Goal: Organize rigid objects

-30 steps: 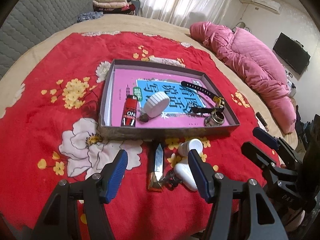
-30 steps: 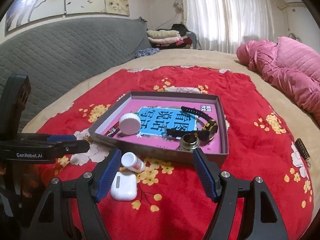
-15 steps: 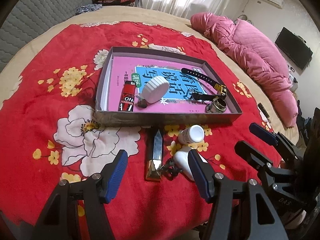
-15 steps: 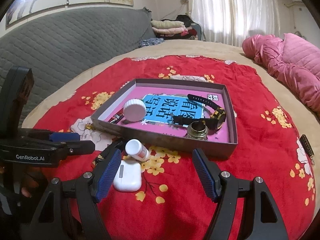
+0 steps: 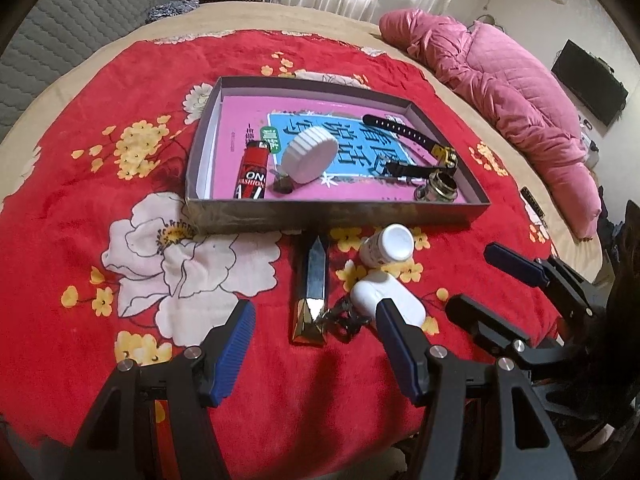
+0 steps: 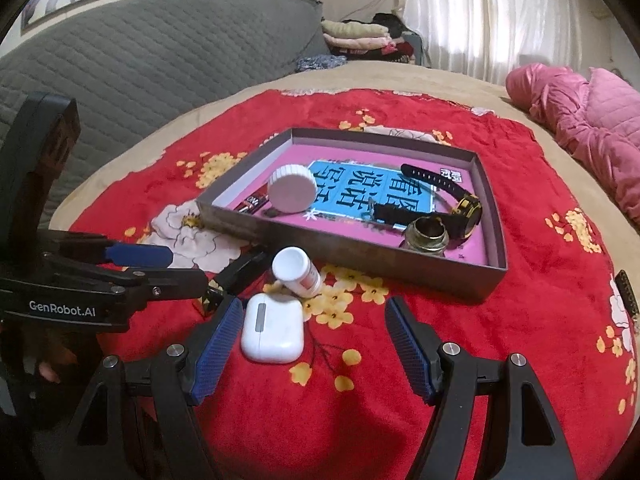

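Left wrist view: left gripper (image 5: 316,344) jaws spread wide, nothing between the pads. Over the last second the view has closed in on the loose items; the gold-tipped metal piece (image 5: 313,292) now sits just ahead of the gap, a bit inside the left pad, its dark chain (image 5: 344,318) trailing toward the right pad. White earbud case (image 5: 386,294) is touching or just behind the right pad's tip; cannot tell which. Small white bottle (image 5: 387,246) lies beyond it, near the wall of the box (image 5: 340,216). Red lighter (image 5: 251,174), white cap (image 5: 309,155), watch (image 5: 416,152) and brass ring (image 5: 438,190) already inside the box.

Right wrist view: right gripper (image 6: 310,340) also open and empty, and it has come lower and closer. Earbud case (image 6: 273,328) now sits in the gap, hard against the left pad, well clear of the right one. Bottle (image 6: 297,270) just ahead of the jaws, on its side.

Read: three items left outside the box. Each gripper looks lined up for its own pick — left on the metal piece, right on the case. Right needs to shift sideways to centre before closing.
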Action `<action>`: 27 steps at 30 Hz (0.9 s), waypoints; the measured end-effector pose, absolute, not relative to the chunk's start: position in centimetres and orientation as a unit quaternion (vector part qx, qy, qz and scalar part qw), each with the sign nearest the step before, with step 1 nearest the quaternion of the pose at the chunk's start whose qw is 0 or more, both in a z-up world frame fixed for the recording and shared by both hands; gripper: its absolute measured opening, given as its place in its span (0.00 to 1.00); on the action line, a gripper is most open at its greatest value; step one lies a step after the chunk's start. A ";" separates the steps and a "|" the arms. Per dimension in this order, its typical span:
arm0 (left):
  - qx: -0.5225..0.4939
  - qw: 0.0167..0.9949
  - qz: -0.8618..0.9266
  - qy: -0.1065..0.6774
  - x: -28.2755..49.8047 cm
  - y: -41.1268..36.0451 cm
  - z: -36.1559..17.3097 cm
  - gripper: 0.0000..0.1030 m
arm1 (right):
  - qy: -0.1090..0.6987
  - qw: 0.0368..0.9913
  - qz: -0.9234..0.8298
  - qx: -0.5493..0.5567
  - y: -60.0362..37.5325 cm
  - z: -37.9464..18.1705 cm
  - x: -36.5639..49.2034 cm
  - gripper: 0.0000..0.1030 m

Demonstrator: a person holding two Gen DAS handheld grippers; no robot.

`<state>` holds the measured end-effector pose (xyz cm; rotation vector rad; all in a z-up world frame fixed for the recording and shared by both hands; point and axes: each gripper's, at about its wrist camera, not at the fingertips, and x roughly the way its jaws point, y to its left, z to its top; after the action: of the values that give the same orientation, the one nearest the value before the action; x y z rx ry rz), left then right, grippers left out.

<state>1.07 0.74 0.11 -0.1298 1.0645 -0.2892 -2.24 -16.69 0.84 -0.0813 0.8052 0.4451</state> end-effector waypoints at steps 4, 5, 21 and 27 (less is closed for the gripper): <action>-0.054 0.847 -0.138 0.511 0.8 0.6 -0.2 0.60 | 0.396 0.892 0.216 -0.042 -16.5 0.4 -2.1 0.73; -0.052 0.846 -0.138 0.513 0.7 0.6 -0.3 0.60 | 0.399 0.890 0.216 -0.044 -16.4 0.2 -2.1 0.73; -0.027 0.834 -0.128 0.536 0.3 0.6 -2.1 0.60 | 0.413 0.880 0.227 -0.061 -15.3 -1.3 -1.8 0.73; -0.023 0.832 -0.125 0.540 0.7 0.5 -2.9 0.60 | 0.419 0.877 0.227 -0.064 -15.2 -1.8 -1.6 0.73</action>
<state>0.70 0.51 -2.86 -0.0490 1.1456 -0.2660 -1.62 -15.22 -1.76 -0.1325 0.8745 0.4730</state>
